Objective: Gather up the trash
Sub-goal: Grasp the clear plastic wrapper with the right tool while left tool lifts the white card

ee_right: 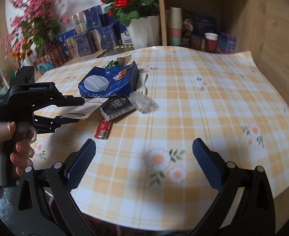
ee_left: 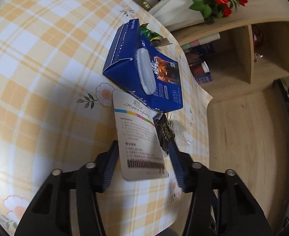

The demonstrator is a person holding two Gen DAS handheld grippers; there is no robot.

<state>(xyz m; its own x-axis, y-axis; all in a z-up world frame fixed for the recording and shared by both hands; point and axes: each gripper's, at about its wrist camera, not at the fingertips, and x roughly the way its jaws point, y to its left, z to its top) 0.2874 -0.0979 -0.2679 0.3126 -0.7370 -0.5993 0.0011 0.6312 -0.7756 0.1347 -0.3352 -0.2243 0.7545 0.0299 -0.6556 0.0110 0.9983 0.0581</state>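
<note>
A white printed card [ee_left: 139, 137] stands off the checked tablecloth [ee_left: 45, 78] between the fingers of my left gripper [ee_left: 143, 165], whose pads press its two side edges. In the right wrist view the card [ee_right: 79, 112] curls between the jaws of that left gripper [ee_right: 75, 111], held by a person's hand [ee_right: 20, 153]. Behind it lie a blue coffee box [ee_left: 144, 68], a black packet [ee_left: 165, 133], crumpled clear plastic [ee_right: 144, 102], a green wrapper [ee_right: 112, 64] and a red lighter [ee_right: 103, 127]. My right gripper [ee_right: 144, 157] hovers open over the cloth, nothing between its fingers.
A white pot of red roses [ee_right: 142, 29], stacked blue boxes [ee_right: 89, 37] and pink flowers [ee_right: 32, 19] line the back of the table. A wooden shelf [ee_right: 203, 29] with paper cups stands behind. The cloth's edge [ee_left: 205, 102] drops to a wooden floor.
</note>
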